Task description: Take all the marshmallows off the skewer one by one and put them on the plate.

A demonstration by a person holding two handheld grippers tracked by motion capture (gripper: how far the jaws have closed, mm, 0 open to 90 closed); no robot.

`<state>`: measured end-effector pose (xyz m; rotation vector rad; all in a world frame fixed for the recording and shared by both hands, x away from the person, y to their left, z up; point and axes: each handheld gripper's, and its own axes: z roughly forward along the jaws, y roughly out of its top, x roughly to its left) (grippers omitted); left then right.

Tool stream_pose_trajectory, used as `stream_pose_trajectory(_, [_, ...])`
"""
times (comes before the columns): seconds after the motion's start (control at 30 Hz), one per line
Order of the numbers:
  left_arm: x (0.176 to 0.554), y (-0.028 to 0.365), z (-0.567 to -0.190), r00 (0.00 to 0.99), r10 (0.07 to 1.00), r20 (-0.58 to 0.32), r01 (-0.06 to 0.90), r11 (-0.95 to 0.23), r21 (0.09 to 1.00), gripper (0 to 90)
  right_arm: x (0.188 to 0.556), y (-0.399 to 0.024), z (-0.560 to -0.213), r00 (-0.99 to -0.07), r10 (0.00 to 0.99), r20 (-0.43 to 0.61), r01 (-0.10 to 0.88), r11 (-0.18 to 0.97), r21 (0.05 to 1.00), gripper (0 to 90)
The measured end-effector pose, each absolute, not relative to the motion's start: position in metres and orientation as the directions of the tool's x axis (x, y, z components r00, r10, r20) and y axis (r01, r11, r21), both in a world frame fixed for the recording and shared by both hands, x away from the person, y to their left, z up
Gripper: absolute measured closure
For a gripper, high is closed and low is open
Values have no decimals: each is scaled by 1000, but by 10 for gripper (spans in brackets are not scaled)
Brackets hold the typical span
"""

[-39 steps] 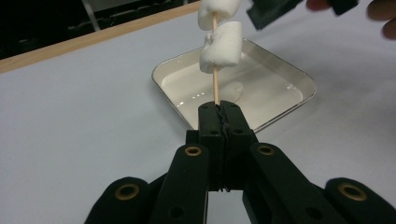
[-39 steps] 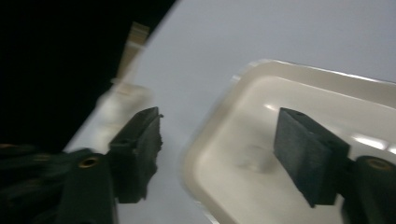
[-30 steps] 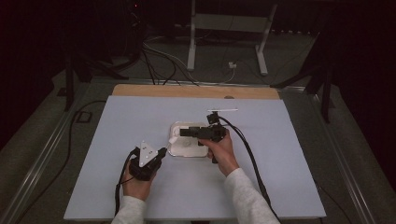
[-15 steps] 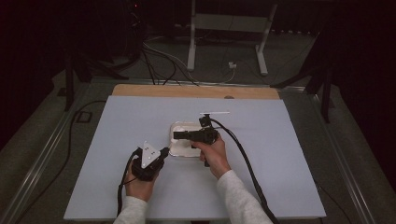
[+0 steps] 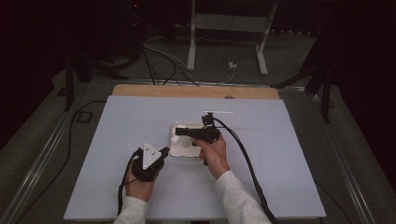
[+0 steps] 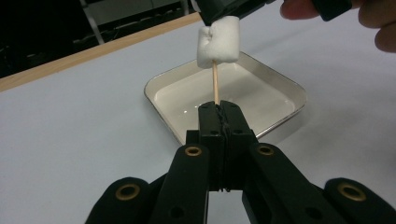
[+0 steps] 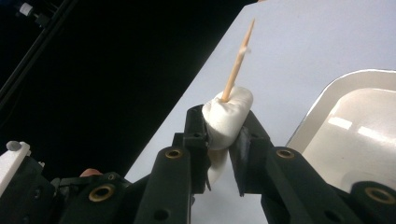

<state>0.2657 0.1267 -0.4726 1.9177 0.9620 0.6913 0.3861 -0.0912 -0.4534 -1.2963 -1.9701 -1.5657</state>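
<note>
My left gripper [image 6: 219, 108] is shut on the lower end of a thin wooden skewer [image 6: 215, 86] that stands up over the white tray [image 6: 161, 114]. A white marshmallow [image 6: 218, 41] sits on the skewer. My right gripper [image 7: 223, 122] has just been closing and now pinches that marshmallow [image 7: 229, 112] between its pads, squashing it. The skewer's pointed tip [image 7: 238, 60] sticks out past the marshmallow. In the high view the left gripper [image 5: 164, 150] points right toward the tray's corner, and the right gripper [image 5: 178, 133] reaches left over the tray [image 5: 187, 125].
A pale blue mat [image 5: 116, 140] covers the table, with a wooden strip [image 5: 154, 90] along its far edge. A small white stick [image 5: 217, 112] lies behind the tray. Cables trail from both grippers toward the near edge. The floor beyond is dark, with a stand's legs.
My right gripper has shifted a little left over the tray, toward the left gripper's tip. The left hand has stayed where it was.
</note>
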Motion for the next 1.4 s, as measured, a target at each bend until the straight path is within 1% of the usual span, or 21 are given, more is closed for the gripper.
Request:
stream_pose_trajectory(0.43, [265, 126, -474, 559, 818, 132, 340, -372, 864, 900, 391, -103, -446, -528, 460, 714, 784, -60, 618, 777])
stream_pose_trajectory(1.27, [264, 132, -479, 573, 805, 154, 338, -403, 850, 900, 400, -119, -439, -505, 480, 717, 777, -108, 620, 785])
stream_pose_trajectory(1.33, [263, 132, -479, 574, 801, 170, 335, -420, 843, 900, 401, -122, -438, -502, 485, 717, 773, -120, 623, 786])
stream_pose_trajectory(1.37, [264, 132, -480, 567, 802, 187, 344, -437, 831, 900, 402, -126, -437, -497, 490, 716, 764, -144, 629, 790])
stream_pose_trajectory(1.4, [264, 135, -483, 562, 804, 194, 355, -446, 822, 900, 402, -126, -437, -497, 490, 716, 764, -144, 629, 790])
